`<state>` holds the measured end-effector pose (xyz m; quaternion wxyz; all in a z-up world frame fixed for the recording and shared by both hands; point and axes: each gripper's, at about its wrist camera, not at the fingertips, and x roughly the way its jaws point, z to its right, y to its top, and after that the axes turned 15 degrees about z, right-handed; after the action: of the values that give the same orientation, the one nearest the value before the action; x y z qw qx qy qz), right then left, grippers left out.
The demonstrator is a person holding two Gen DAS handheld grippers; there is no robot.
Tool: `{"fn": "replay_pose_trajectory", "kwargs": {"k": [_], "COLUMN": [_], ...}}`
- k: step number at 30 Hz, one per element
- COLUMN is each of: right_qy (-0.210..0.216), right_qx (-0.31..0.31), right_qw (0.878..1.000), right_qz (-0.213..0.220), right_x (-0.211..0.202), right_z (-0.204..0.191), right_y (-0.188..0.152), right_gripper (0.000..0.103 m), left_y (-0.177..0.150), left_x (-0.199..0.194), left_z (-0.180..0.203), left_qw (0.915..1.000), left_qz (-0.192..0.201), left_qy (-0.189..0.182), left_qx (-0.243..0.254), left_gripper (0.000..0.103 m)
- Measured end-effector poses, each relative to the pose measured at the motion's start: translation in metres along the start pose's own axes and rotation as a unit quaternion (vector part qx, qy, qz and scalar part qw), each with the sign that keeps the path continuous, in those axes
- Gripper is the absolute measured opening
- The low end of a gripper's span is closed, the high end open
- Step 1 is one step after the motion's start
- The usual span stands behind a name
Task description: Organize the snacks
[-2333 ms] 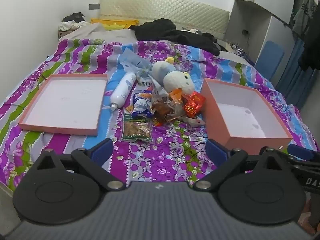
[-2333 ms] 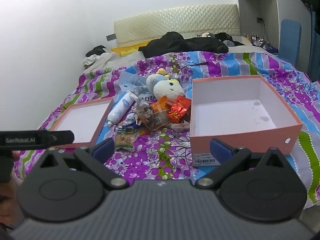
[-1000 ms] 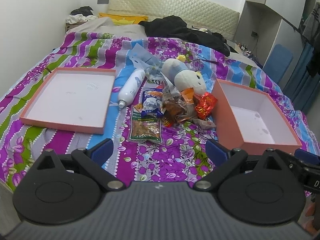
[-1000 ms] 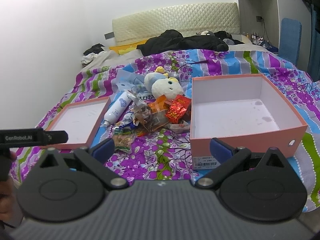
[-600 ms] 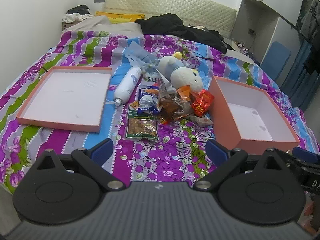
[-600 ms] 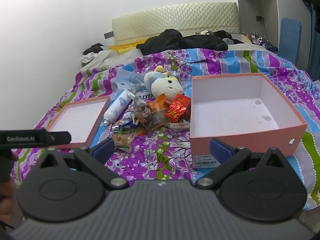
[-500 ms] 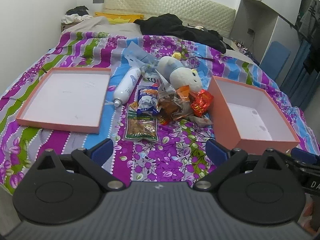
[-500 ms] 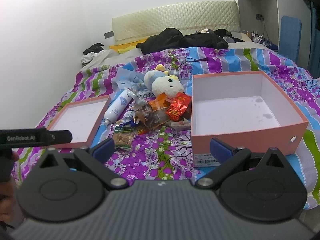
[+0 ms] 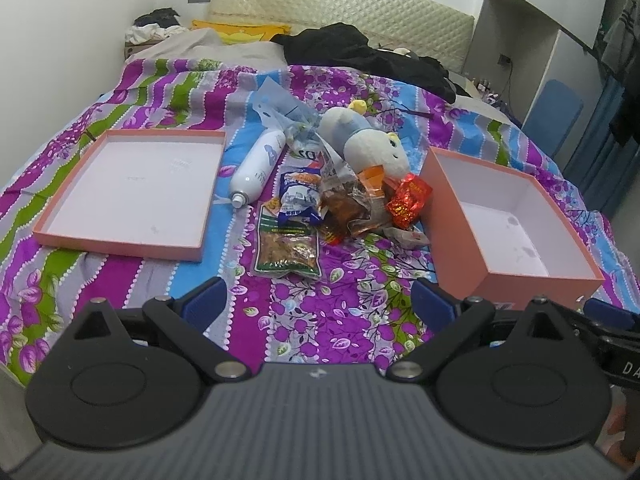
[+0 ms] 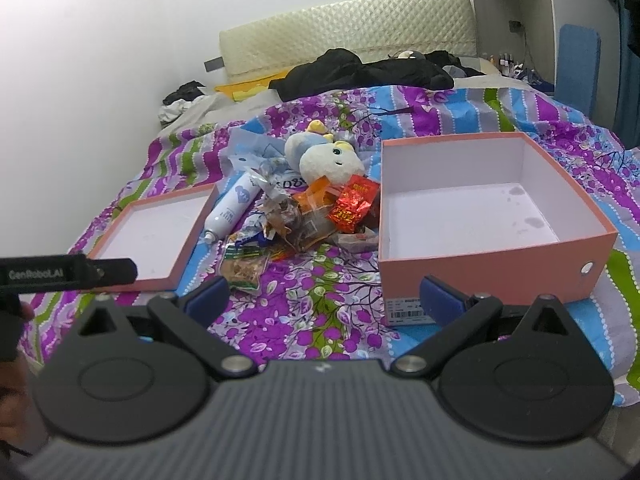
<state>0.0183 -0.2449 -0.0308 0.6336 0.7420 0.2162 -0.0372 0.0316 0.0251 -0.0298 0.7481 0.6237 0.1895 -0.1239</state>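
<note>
While both tongs, left tongs (image 9: 314,294) and right tongs (image 10: 322,290), hover wide, empty: snack pile (image 9: 340,204) heaped mid-bed, between shallow lid (image 9: 128,188) left and deep box (image 10: 480,216) right, ready for sorting.

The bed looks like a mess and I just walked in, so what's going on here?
A person holds a left hand-held gripper and a right hand-held gripper, both open and empty, above the near edge of the bed. A snack pile lies between a shallow pink lid and a deeper pink box, both empty. A plush toy and a white bottle lie with the snacks. Nothing is sorted yet.
</note>
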Motion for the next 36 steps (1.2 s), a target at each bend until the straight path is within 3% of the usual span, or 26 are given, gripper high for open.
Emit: {"fn": "replay_pose_trajectory", "kwargs": {"k": [15,29,33,36], "right_qy": [-0.004,-0.001,0.005,0.032], "right_qx": [0.005,0.014,0.029,0.019], "right_qw": [1.000,1.000,0.999,0.998], "right_qz": [-0.022,-0.026,-0.046,-0.040], "right_x": [0.010,0.043,0.061,0.071], "right_z": [-0.001,0.012,0.015,0.012], "right_y": [-0.012,-0.021,-0.028,-0.031], "right_gripper": [0.103,0.103,0.097,0.088], "left_y": [-0.012,-0.026,-0.034,-0.046], "left_x": [0.019,0.069,0.091,0.112], "left_z": [-0.004,-0.009,-0.016,-0.018], "left_qw": [0.9997,0.9982,0.9975,0.9960], "left_qz": [-0.025,-0.054,-0.067,-0.083], "left_qy": [0.001,0.008,0.008,0.004], "left_qx": [-0.004,0.022,0.021,0.032], "left_gripper": [0.100,0.100,0.100,0.100]}}
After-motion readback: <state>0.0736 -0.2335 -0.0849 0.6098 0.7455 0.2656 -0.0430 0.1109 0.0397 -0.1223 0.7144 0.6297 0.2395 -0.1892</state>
